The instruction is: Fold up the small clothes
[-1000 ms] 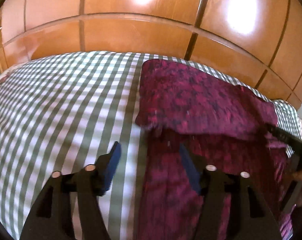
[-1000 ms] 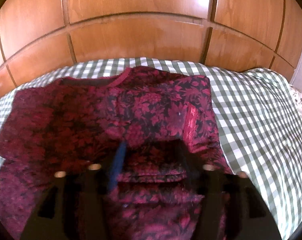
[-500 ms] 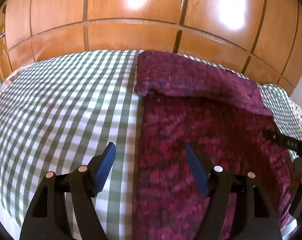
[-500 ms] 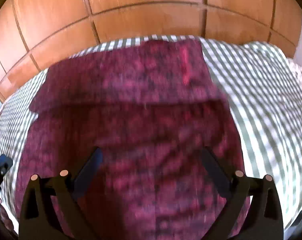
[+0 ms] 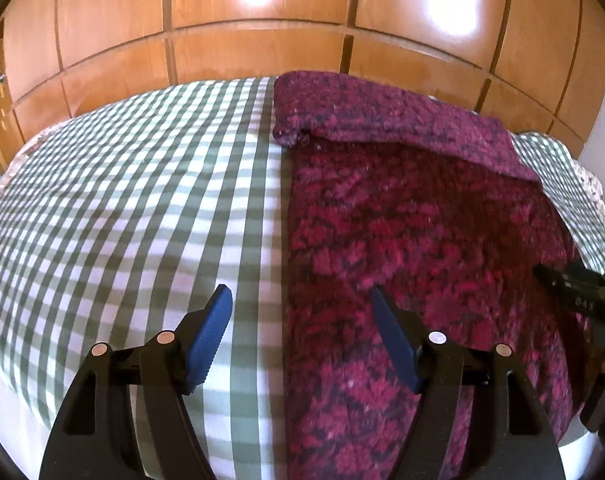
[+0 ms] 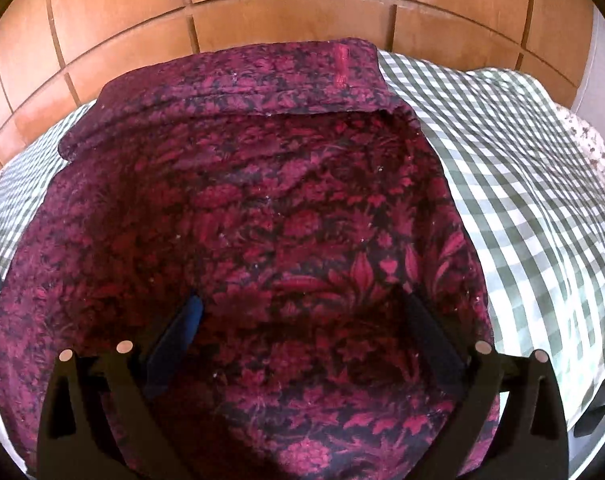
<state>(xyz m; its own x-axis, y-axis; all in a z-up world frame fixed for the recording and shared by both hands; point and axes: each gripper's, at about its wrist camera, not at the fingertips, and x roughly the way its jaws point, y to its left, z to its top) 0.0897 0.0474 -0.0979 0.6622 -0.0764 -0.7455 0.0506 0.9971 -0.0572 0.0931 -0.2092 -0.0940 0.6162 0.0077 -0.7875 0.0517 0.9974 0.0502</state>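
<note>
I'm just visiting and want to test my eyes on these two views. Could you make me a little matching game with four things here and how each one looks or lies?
Things:
1. garment
2. bedsheet
3. wardrobe doors
4. left gripper

Descriptions:
A. glossy orange-brown wood panels
B. green and white checks
C. dark red floral print, far end folded over
D. blue pads spread apart, straddling the garment's edge

Pairs: 1-C, 2-B, 3-A, 4-D

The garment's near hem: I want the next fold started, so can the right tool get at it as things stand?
Probably yes. The right tool hangs open over the red floral garment, nothing between its pads, and the cloth lies flat and uncovered on the checked bedsheet. The hem itself is hidden below the frame.
</note>
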